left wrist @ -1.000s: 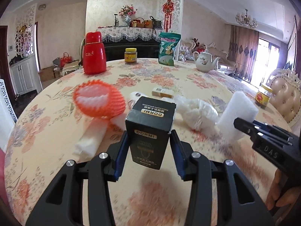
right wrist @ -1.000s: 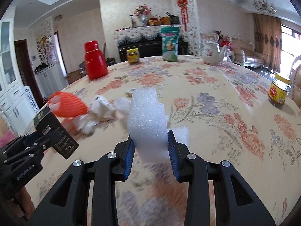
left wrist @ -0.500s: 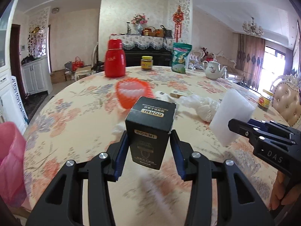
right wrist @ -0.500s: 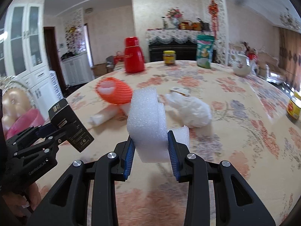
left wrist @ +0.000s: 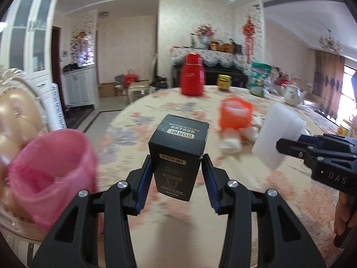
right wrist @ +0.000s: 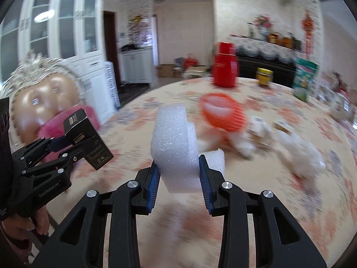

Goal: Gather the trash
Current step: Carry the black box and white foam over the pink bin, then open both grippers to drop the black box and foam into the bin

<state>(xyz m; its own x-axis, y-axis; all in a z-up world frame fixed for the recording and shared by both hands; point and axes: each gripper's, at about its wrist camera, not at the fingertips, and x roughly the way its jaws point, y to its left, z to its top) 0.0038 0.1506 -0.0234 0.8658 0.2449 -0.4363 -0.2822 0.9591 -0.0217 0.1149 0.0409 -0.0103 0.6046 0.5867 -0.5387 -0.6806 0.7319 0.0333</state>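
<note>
My left gripper [left wrist: 177, 176] is shut on a black DORMI box [left wrist: 178, 156] and holds it above the table's left edge, right of a bin lined with a pink bag [left wrist: 51, 174]. My right gripper [right wrist: 179, 174] is shut on a white foam piece [right wrist: 175, 147] held over the table. In the right wrist view the left gripper [right wrist: 67, 143] with the black box [right wrist: 87, 138] is at the left, in front of the pink bag [right wrist: 64, 117]. In the left wrist view the foam [left wrist: 276, 138] and right gripper [left wrist: 287, 144] are at the right.
On the floral table [left wrist: 169, 214] lie an orange foam net [left wrist: 235, 115], crumpled white wrappers [right wrist: 296, 149] and a small carton [right wrist: 283, 127]. Further back stand a red thermos [left wrist: 192, 77], a jar [left wrist: 223, 82], a green bag [left wrist: 258, 81] and a teapot [left wrist: 291, 93]. A padded chair [right wrist: 42, 98] stands left.
Both grippers have swung left with their loads. The pink-lined bin and the chair have come into view, closer and larger at the left. The table trash has shifted right.
</note>
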